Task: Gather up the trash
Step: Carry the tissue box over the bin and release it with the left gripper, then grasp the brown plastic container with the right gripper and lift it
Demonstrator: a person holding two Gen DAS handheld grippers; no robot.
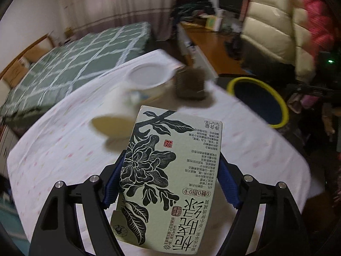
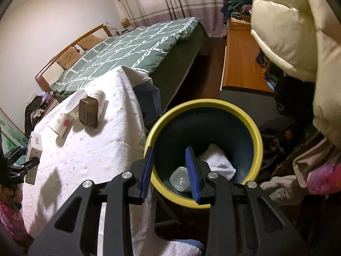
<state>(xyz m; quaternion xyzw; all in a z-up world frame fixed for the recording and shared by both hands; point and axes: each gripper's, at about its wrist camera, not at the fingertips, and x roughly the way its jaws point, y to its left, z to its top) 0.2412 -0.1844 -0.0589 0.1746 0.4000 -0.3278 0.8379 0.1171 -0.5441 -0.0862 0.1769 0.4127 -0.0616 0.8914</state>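
While our left gripper (image 1: 170, 179) pinches a pale green tea box (image 1: 168, 177) printed with black flowers above the cloth-covered table (image 1: 64, 149), our right gripper (image 2: 170, 170) hangs with its blue pads spread and empty over the yellow-rimmed bin (image 2: 259, 140). We see a glass jar (image 2: 181, 180) and white cloth (image 2: 217, 162) inside it. Paper cups (image 2: 62, 125) and a brown container (image 2: 88, 113) lie on the table.

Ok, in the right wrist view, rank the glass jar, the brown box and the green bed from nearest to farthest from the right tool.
1. Glass jar: inside the yellow-rimmed bin, just beyond the right tool.
2. Brown box: on the table, up left.
3. Green bed: behind the table, farthest.
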